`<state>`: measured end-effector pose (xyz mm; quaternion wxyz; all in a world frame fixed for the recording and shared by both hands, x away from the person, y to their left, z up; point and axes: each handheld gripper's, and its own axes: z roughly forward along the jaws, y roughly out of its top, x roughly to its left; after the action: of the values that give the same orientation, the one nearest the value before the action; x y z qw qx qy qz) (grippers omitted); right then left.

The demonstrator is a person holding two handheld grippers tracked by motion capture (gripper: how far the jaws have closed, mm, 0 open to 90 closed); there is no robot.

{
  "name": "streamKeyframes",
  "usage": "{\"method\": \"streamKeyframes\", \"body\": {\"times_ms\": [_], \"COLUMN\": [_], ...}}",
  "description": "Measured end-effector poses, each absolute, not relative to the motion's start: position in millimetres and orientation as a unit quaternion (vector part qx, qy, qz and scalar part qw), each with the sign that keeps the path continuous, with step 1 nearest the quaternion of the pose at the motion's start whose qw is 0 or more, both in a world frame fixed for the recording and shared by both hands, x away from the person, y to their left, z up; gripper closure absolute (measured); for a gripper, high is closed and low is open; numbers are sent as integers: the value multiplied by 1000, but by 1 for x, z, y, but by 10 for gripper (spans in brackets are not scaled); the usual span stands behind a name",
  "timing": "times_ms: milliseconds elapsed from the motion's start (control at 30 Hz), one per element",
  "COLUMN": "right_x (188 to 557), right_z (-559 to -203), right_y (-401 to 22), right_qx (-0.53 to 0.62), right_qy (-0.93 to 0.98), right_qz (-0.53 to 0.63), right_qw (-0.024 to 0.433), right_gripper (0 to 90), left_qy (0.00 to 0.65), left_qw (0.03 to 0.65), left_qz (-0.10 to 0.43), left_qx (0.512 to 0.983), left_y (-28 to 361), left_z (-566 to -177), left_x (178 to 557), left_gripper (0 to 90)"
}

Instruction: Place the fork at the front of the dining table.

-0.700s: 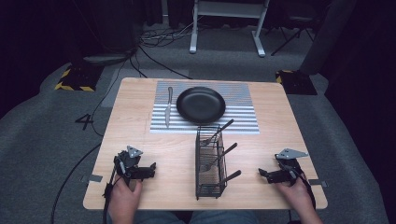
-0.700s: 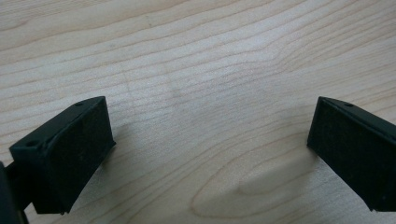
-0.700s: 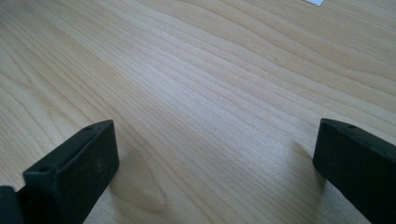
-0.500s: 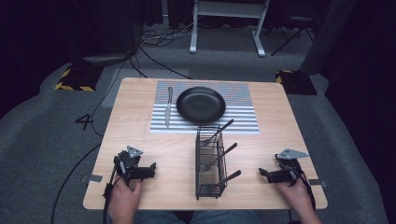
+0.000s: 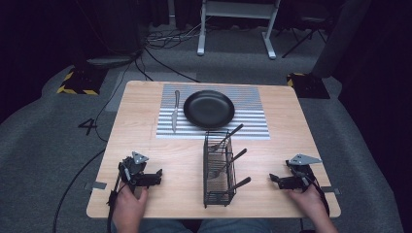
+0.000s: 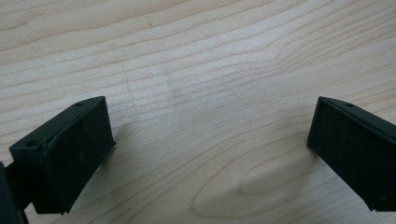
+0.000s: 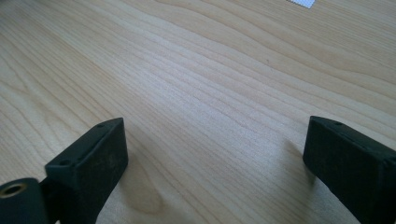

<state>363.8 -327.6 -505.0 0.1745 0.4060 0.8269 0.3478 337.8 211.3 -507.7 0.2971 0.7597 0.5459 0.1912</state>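
Both grippers sit low on the near edge of the worktop [image 5: 145, 126], one each side of the wire caddy [image 5: 218, 167], well apart from it. Left gripper [image 5: 156, 175]: jaws wide open, nothing btwn them, bare wood under them in the left gripper view [image 6: 205, 154]. Right gripper [image 5: 275, 179]: jaws also spread wide, empty, bare wood in the right gripper view [image 7: 215, 158].

Work in hand looks like laying a place setting from the caddy. Judging by how things lie:
- Black plate [image 5: 209, 108] is on the striped mat [image 5: 252, 121] at the far side, approx centred.
- Knife [image 5: 175, 110] lies on the mat just beside the plate, on its left, handle pointing away from the person.
- Caddy stands upright in the middle of the worktop, near edge of the mat just behind it. At least three pieces of cutlery [image 5: 232, 162] are in it, handles sticking out up and to the right. Can't tell fork vs spoon at this size.

So: plate + knife look placed, rest of the cutlery not yet out. Neither gripper is reaching. Probably early-to-mid task; next would likely be pulling a piece from the caddy, right gripper being on the side the handles lean toward.
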Motion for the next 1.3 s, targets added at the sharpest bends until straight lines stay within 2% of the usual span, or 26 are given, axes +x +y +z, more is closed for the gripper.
{"method": "streamKeyframes", "body": {"times_ms": [33,167,267,600,800,933,1167,1300], "right_x": [364,358,352,324,312,303,291,286], "right_z": [-504,-496,-486,-439,-418,-403,-382,-374], "right_y": [-328,-330,-332,-322,-317,-313,-305,-299], "right_qx": [408,412,410,368,345,325,289,277], "right_qy": [826,828,825,833,840,846,850,853], "right_qz": [346,342,357,387,399,398,427,429], "right_qw": [175,164,155,144,131,138,114,113], "right_gripper": [105,352,383,392,396,396,411,439], "left_qy": [546,546,546,546,546,546,546,546], "left_qw": [297,297,297,297,297,297,297,297], "left_qz": [191,191,191,191,191,191,191,191], "left_qx": [760,760,760,760,760,760,760,760], "left_y": [211,211,211,211,211,211,211,211], "left_z": [-508,-508,-508,-508,-508,-508,-508,-508], "left_x": [338,338,338,338,338,338,338,338], "left_gripper": [2,2,2,2,2,2,2,2]}}
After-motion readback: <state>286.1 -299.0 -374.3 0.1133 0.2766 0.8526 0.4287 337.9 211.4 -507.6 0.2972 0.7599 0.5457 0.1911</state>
